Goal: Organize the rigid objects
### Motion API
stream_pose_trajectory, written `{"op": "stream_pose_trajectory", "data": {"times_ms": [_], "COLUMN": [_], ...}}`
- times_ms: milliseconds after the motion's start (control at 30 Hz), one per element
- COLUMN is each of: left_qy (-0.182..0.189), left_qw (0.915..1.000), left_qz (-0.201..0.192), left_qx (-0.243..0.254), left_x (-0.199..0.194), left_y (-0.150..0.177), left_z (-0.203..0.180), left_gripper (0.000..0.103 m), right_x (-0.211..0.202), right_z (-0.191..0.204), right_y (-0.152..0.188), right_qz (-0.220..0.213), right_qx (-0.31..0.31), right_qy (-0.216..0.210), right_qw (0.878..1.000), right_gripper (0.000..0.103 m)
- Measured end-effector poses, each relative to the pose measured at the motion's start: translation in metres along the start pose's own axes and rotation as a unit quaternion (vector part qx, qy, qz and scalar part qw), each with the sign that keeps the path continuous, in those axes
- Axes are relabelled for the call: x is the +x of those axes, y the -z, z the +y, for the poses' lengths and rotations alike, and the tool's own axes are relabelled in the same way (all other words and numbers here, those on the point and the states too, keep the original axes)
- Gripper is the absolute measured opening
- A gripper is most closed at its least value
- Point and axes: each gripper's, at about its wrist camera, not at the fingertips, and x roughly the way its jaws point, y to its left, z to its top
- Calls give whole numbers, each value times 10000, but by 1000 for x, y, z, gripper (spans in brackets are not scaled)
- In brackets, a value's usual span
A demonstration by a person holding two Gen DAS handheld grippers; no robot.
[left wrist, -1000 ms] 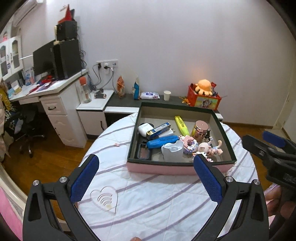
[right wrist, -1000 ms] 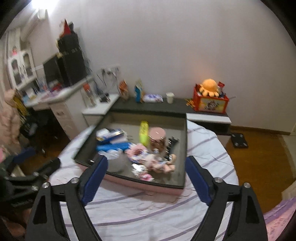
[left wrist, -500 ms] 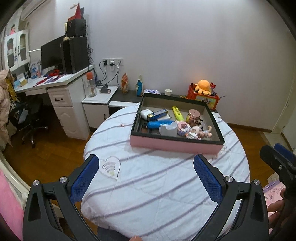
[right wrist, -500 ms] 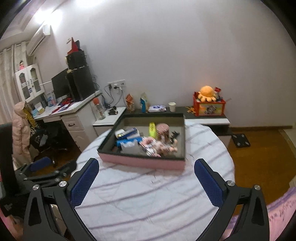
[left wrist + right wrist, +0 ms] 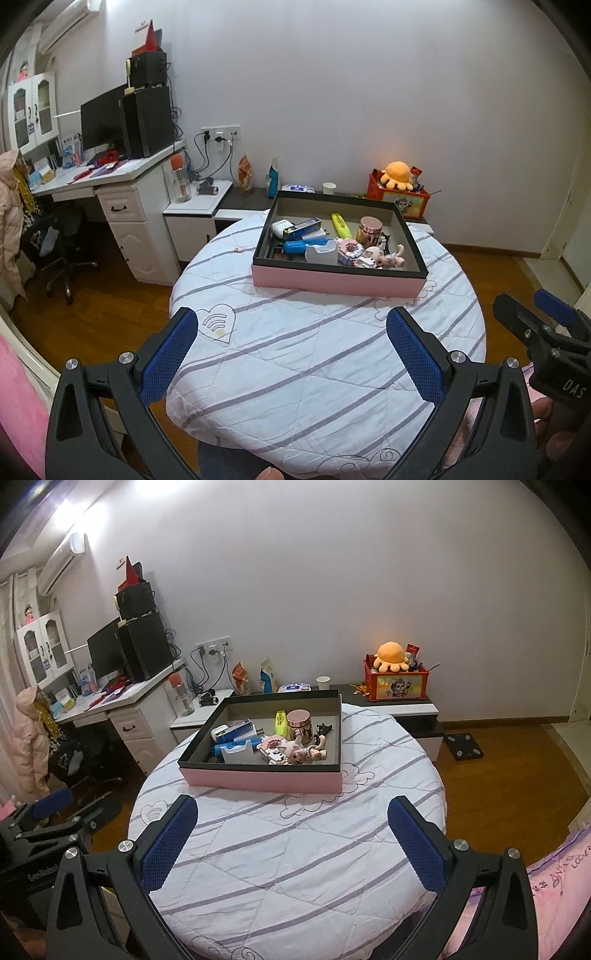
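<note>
Both tools hang wide open and empty over the near edge of the round desk (image 5: 325,369), the left tool (image 5: 291,354) and right tool (image 5: 291,834) well apart from the pink tray (image 5: 266,781). The rigid things, among them a yellow highlighter (image 5: 340,224), copper tin (image 5: 369,230), blue case (image 5: 306,245) and doll figure (image 5: 297,753), lie jumbled inside the tray. With nothing loose on the quilt, the task looks finished; otherwise pick one piece standing clear, since neighbours touch.
</note>
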Motion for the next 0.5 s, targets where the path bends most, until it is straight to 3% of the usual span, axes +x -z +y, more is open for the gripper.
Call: {"op": "stream_pose_trajectory", "data": {"times_ms": [500], "left_qy": [-4], "left_qw": [10000], "left_qz": [37], "left_qx": [-69], "left_x": [5], "left_y": [-6], "left_z": [1], "left_gripper": [103], "right_x": [0], "right_z": [0], "right_y": [1], "right_qz": [-5], "right_qx": [0], "right_qy": [0], "right_qw": [10000], "right_gripper": [103]}}
